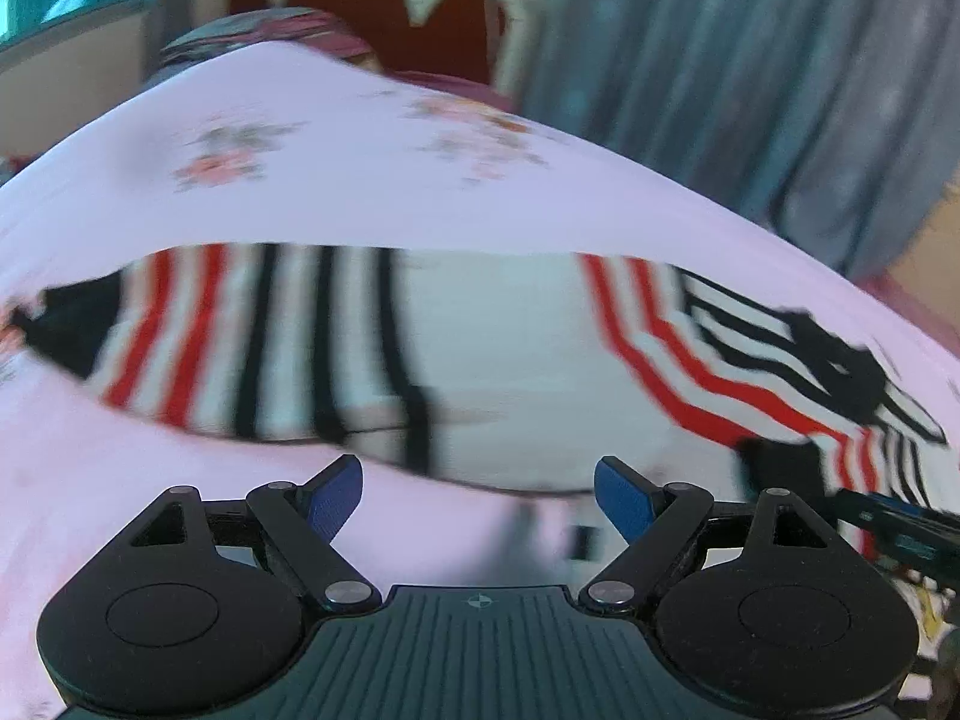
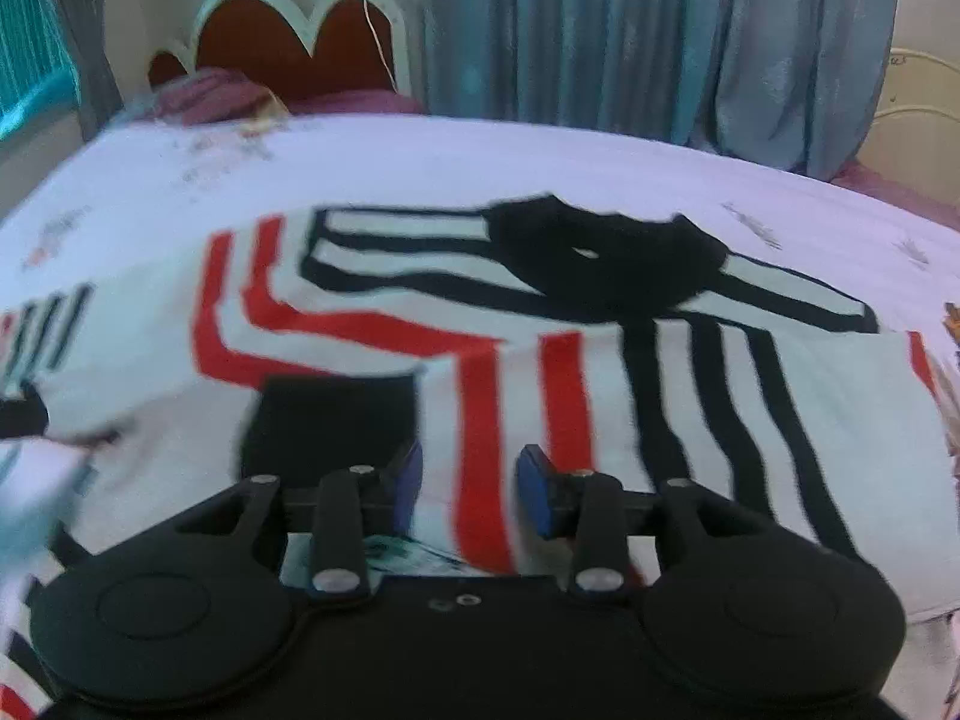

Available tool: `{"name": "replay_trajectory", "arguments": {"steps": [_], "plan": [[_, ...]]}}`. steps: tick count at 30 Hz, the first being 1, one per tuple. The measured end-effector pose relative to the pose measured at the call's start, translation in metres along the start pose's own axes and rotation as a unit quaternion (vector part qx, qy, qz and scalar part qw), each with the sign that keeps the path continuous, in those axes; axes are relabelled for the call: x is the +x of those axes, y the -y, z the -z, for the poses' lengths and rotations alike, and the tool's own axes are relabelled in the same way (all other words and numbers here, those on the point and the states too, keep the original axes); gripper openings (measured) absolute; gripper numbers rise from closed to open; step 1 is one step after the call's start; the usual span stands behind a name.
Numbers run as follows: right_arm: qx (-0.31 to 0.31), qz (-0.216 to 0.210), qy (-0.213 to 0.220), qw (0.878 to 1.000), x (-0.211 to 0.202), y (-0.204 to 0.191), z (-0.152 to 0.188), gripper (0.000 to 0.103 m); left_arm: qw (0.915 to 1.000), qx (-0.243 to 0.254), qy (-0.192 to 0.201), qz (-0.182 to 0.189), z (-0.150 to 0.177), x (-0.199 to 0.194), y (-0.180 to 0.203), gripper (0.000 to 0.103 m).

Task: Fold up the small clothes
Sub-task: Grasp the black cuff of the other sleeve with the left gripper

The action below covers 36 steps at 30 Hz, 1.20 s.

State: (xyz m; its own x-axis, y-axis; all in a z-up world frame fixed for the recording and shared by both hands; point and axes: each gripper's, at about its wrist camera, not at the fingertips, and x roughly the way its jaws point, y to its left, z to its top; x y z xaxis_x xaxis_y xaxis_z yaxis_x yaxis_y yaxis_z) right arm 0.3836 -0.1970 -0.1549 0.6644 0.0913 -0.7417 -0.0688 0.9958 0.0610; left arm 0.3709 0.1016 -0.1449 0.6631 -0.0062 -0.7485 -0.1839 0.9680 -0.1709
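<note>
Nearest, the left tongs (image 1: 478,495) stand wide apart with nothing between them, the right tongs (image 2: 470,489) partly apart over the cloth without pinching it, both above the striped shirt (image 2: 540,360) spread on the floral bedsheet (image 1: 360,192), with grey curtains (image 2: 660,30) beyond.

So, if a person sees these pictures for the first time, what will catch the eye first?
Most likely the striped shirt, white with bold red and black bands and a black collar, spread across the pale floral bedsheet. Next, the blue-padded grippers at the bottom: the left gripper stands wide open over the sheet, and the right gripper hovers over a red stripe, jaws parted.
</note>
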Motion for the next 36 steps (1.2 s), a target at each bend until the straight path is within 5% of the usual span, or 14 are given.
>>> {"name": "replay_trajectory", "arguments": {"steps": [5, 12, 18, 20, 22, 24, 27, 30, 36], "plan": [[-0.009, -0.026, 0.013, 1.000, -0.007, -0.022, -0.004, 0.036, 0.9956, -0.088, 0.015, -0.029, 0.002, -0.002, -0.069, 0.084], [-0.013, -0.040, 0.012, 0.999, -0.002, -0.040, -0.005, 0.036, 0.9711, -0.232, 0.035, -0.041, 0.007, 0.012, -0.152, 0.083], [-0.009, -0.031, 0.006, 0.999, 0.007, -0.044, -0.006, 0.037, 0.9637, -0.256, 0.071, -0.025, 0.002, 0.027, -0.166, 0.081], [-0.007, -0.030, 0.003, 1.000, 0.010, -0.044, -0.005, 0.037, 0.9621, -0.258, 0.084, -0.033, -0.001, 0.030, -0.171, 0.057], [-0.005, -0.028, 0.001, 1.000, 0.012, -0.045, -0.004, 0.037, 0.9575, -0.271, 0.090, -0.041, -0.003, 0.036, -0.179, 0.024], [-0.005, -0.025, 0.001, 1.000, 0.014, -0.045, -0.004, 0.037, 0.9533, -0.284, 0.094, -0.039, -0.006, 0.039, -0.187, 0.017], [-0.002, -0.021, 0.008, 1.000, 0.012, -0.044, -0.005, 0.037, 0.9541, -0.280, 0.099, -0.036, -0.008, 0.039, -0.185, 0.006], [-0.011, -0.004, -0.003, 1.000, 0.019, -0.044, -0.003, 0.037, 0.9582, -0.260, 0.117, -0.028, -0.014, 0.031, -0.172, 0.005], [0.002, -0.020, 0.001, 1.000, 0.015, -0.037, -0.006, 0.037, 0.9788, -0.119, 0.159, 0.049, -0.043, -0.001, -0.086, 0.005]]}}
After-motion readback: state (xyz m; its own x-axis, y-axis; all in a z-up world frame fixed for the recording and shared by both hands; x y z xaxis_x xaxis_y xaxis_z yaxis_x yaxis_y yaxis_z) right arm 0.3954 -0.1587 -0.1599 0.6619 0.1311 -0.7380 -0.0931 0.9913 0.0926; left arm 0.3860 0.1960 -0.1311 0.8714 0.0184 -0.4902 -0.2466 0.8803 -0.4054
